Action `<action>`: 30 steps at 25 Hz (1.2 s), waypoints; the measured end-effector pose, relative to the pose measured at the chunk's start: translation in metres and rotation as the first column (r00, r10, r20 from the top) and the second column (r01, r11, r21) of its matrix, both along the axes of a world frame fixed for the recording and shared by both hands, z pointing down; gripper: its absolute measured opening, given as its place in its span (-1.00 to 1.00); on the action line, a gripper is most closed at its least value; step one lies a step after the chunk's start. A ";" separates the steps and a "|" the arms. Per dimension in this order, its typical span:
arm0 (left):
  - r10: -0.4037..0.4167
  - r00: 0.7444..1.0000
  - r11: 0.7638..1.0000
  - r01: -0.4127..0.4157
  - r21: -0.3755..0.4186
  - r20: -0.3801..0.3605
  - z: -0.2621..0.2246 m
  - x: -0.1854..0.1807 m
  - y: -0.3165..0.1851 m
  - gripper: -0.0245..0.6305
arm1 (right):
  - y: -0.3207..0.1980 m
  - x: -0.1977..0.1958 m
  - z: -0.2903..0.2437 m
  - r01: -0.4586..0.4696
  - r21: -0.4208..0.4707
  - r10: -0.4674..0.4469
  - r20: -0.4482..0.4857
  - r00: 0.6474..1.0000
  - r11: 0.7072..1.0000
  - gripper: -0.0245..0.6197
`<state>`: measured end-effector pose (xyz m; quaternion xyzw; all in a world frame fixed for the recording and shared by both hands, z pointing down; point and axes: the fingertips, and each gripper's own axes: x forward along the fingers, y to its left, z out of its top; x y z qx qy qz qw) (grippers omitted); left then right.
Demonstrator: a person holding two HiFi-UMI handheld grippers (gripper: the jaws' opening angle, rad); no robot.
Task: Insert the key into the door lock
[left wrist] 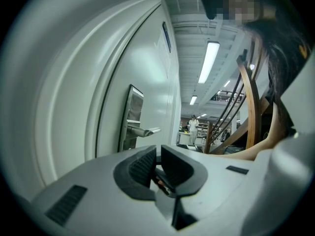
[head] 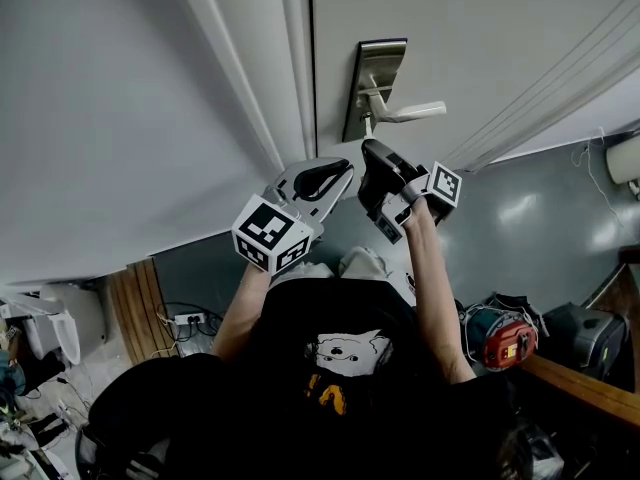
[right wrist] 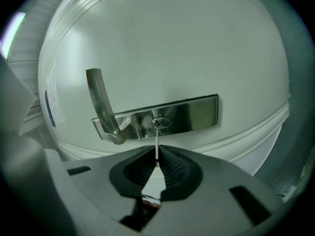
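1. The right gripper (right wrist: 157, 157) had its jaws squeezed shut on the key (right wrist: 157, 140).
2. The key stuck out ahead of the jaws, tip at the keyhole (right wrist: 159, 123).
3. The left gripper (left wrist: 158, 156) had its jaws together.

Grey floor (head: 520, 218) takes the centre-right of the head view, glossy w/ light patches. On it at lower right: a red-and-teal machine (head: 500, 336), w/ a black case (head: 585, 330) just beside. Lower left: a white power strip (head: 188, 319) w/ cables, next to wooden boards (head: 135, 303). White door (head: 480, 28) at top carries a steel lock plate (head: 372, 83) & lever handle (head: 408, 113).
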<state>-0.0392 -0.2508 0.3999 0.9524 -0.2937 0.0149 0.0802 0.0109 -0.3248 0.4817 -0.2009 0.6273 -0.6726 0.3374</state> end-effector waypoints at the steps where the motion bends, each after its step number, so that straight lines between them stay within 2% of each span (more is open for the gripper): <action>1: 0.001 1.000 1.000 -0.001 0.001 -0.001 -0.001 0.000 0.000 -0.82 | -0.001 0.001 0.000 0.008 0.000 -0.008 -0.004 1.000 1.000 -0.86; 6: 0.005 1.000 1.000 -0.005 -0.004 0.000 0.002 0.001 -0.002 -0.82 | -0.010 0.012 0.001 0.040 0.012 -0.039 -0.062 0.997 0.999 -0.86; 12: 0.004 1.000 1.000 -0.004 -0.007 0.002 0.000 0.004 -0.002 -0.82 | -0.011 0.013 -0.001 0.005 0.028 -0.004 -0.055 0.999 1.000 -0.86; 16: 0.007 1.000 1.000 -0.007 -0.005 0.006 -0.001 0.008 -0.003 -0.82 | -0.016 0.016 0.000 -0.011 0.043 0.017 -0.152 0.988 0.999 -0.86; 18: 0.012 1.000 1.000 -0.012 -0.006 0.009 -0.001 0.012 -0.003 -0.82 | -0.019 0.015 0.000 -0.013 0.042 0.020 -0.169 0.985 0.999 -0.86; 25: 0.025 0.999 1.000 -0.025 -0.008 0.021 0.000 0.023 -0.005 -0.82 | -0.026 0.014 0.000 -0.038 0.043 0.042 -0.103 0.994 0.998 -0.86; 30: 0.022 0.999 1.000 -0.022 -0.012 0.029 -0.003 0.027 -0.002 -0.82 | -0.032 0.009 -0.004 -0.103 -0.006 0.103 -0.026 0.994 0.995 -0.86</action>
